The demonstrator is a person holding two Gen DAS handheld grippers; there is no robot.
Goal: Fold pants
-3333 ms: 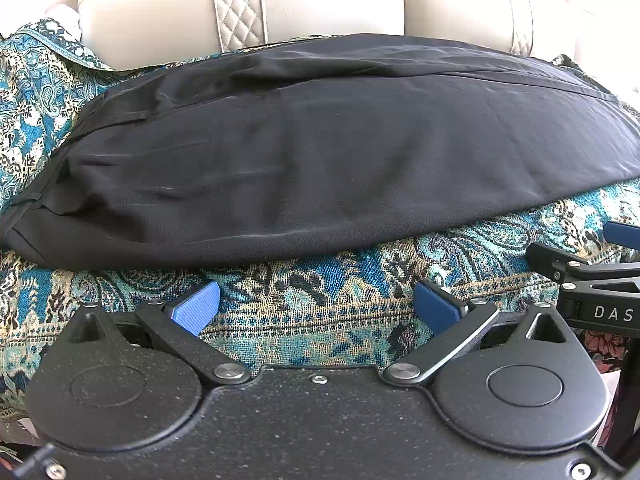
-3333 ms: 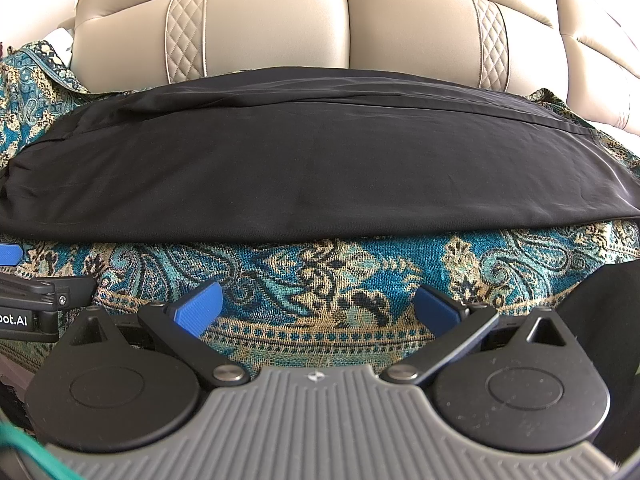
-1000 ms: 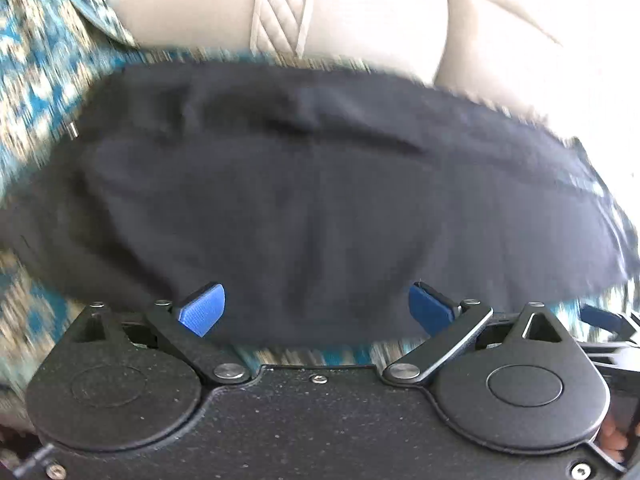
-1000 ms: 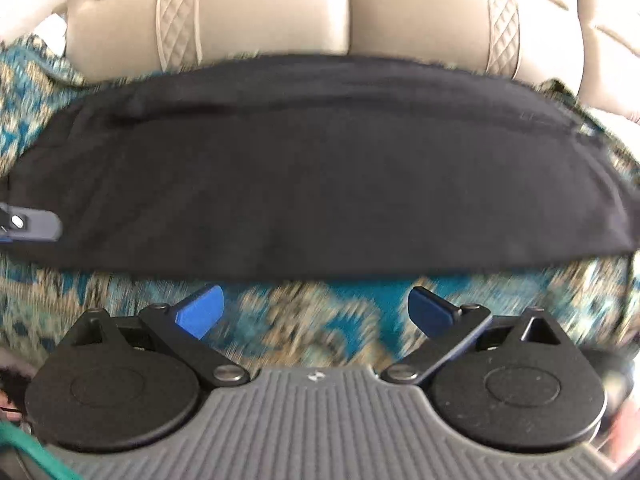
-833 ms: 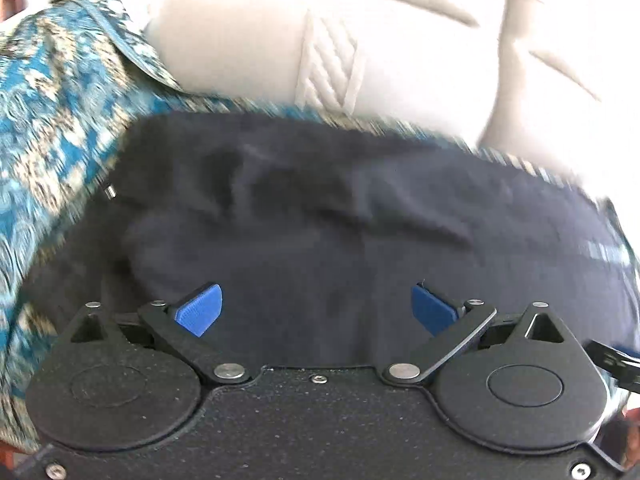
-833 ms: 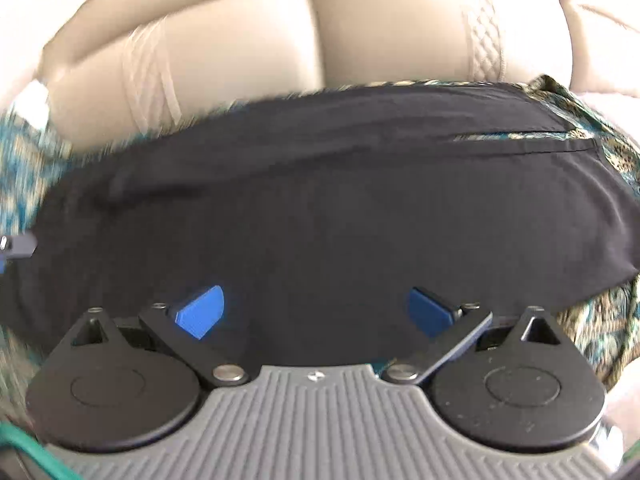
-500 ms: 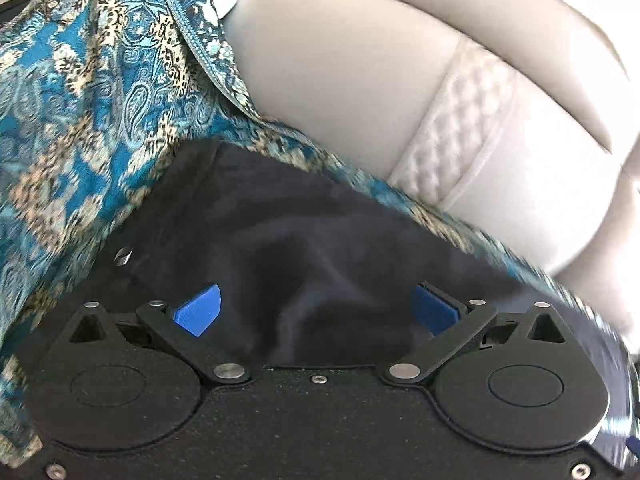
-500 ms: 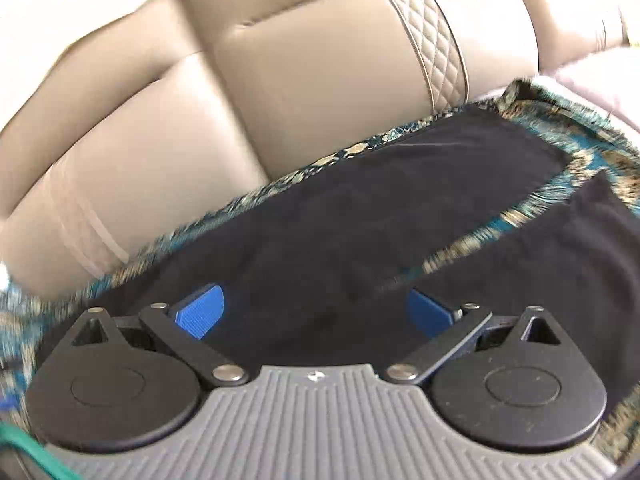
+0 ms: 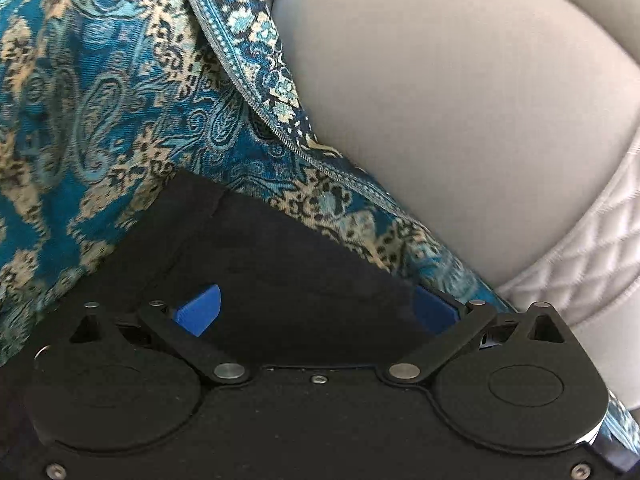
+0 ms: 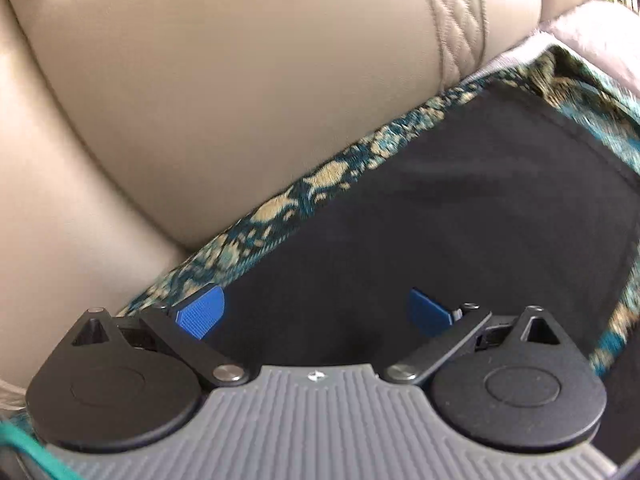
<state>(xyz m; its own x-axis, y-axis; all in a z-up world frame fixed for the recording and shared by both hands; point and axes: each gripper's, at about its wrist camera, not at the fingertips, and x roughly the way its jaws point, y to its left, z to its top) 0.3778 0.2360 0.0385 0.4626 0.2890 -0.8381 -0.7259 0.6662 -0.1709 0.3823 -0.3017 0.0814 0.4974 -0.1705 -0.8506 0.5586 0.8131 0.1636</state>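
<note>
I had both tools spread wide, gripping nothing. The black pants [image 9: 280, 280] lay on the teal paisley throw [image 9: 100, 120] beside the beige sofa backrest [image 9: 460, 120]. My left tool [image 9: 316, 308] sat over one pants corner, my right tool [image 10: 316, 312] over the other end.

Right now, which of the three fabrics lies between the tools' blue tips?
The plain black pants, not the patterned teal throw under them or the beige leather sofa back.
</note>
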